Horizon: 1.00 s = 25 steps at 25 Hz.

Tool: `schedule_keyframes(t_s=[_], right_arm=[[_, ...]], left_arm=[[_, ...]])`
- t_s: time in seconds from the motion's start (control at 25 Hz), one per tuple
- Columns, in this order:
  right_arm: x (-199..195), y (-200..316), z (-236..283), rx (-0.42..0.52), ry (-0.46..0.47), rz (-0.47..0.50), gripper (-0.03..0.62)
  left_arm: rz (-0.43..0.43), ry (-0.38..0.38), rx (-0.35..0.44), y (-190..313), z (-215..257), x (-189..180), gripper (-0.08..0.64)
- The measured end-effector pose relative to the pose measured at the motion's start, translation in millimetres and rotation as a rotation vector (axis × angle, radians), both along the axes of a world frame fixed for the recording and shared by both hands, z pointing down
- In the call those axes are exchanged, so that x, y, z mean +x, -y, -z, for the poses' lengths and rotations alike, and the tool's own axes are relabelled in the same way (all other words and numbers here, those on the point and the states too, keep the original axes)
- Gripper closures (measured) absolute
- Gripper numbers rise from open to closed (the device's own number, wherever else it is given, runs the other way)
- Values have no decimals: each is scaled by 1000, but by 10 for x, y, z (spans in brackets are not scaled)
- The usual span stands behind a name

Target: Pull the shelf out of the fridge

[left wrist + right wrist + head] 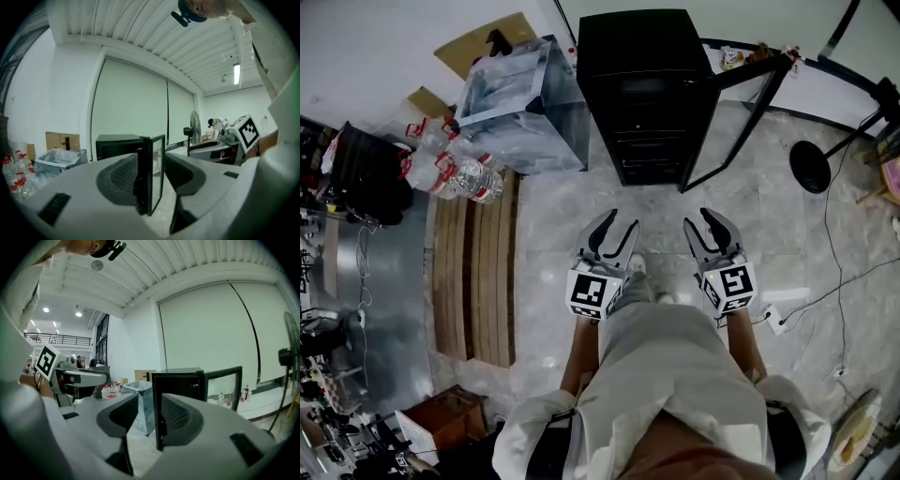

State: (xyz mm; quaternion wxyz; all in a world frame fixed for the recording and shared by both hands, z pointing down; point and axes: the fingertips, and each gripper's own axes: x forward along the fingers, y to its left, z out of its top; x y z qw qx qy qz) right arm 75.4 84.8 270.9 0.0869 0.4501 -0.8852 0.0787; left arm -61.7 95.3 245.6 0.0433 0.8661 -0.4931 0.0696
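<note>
Black fridge (649, 89); glass door (733, 127) open

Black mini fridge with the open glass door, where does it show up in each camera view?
Head view: black mini fridge top centre, door swung right.
Left gripper view: fridge at centre, beyond the jaws.
Right gripper view: fridge just right of centre.
Shared landmark: translucent plastic bin on its left.

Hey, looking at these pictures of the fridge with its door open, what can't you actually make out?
- Shelves in the fridge, head view: the inside is too dark; only faint lines show, contents unreadable.
- Fridge inside, left gripper view: the left gripper covers it with its own jaw.
- Fridge inside, right gripper view: dark, and the right gripper covers the lower part.
- Labels on the water bottles, head view: too small.
</note>
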Motion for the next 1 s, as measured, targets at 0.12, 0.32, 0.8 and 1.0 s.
schedule_keyframes(t_s=[0.12, 0.32, 0.8, 1.0], right_arm=[[-62, 170, -11, -8, -5, -22, 439], [-155, 449, -77, -21, -7, -59, 439], [-440, 1059, -197, -38, -32, -147, 438], [-499, 1243, -287, -43, -37, -183, 438]], left_arm=[[-22, -6, -6, 204, -10, -68, 377], [-58, -15, -18, 533, -108, -160, 377], [-147, -48, -33, 1231, -255, -399, 377], [-175, -52, -47, 1455, -393, -451, 377]])
